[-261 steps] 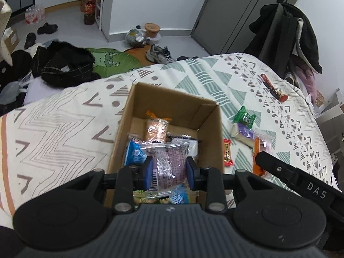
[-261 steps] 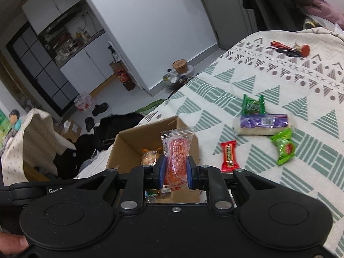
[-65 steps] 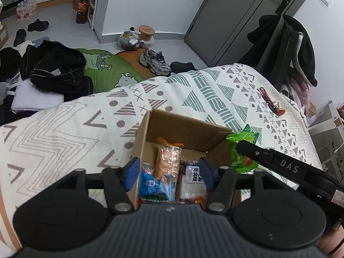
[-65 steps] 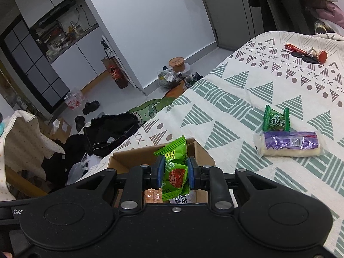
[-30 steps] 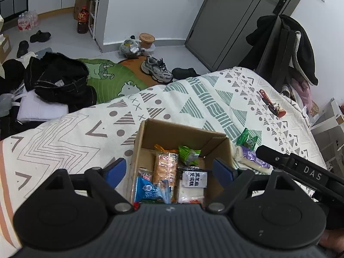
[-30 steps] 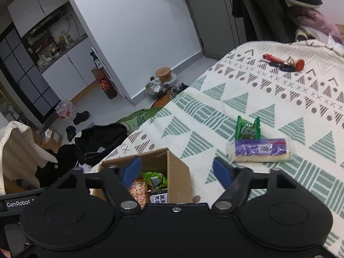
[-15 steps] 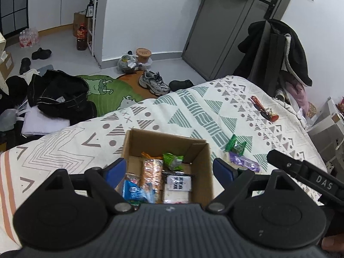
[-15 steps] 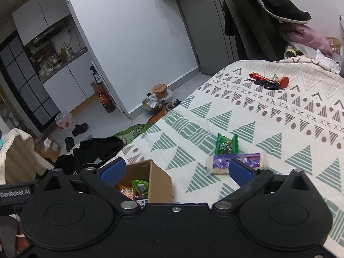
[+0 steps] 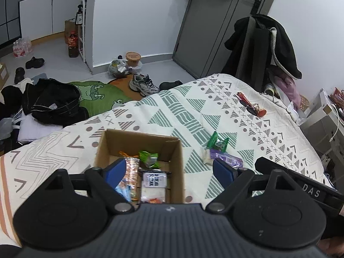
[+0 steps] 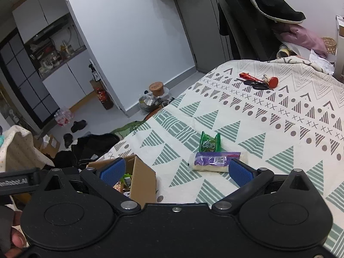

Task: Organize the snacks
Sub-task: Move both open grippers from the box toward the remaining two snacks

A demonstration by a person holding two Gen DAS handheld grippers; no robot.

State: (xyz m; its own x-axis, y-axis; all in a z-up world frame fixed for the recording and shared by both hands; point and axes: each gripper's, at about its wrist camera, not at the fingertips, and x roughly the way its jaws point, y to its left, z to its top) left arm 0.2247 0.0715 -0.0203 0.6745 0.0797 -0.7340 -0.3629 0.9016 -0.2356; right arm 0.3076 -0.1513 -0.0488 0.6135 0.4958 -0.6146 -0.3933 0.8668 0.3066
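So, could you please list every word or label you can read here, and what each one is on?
"DAS": on the right tool's black arm, seen from the left wrist.
"GenRobot.AI", mirrored and cut off: on the left tool's arm.
White packet label in the cardboard box: too blurred.
Green packet, purple packet: print unreadable.

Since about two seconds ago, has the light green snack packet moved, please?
Yes. It left the right gripper and now lies inside the cardboard box, as the light green packet.

On the bedspread, two snack packets lie touching, right of the snack-filled box.
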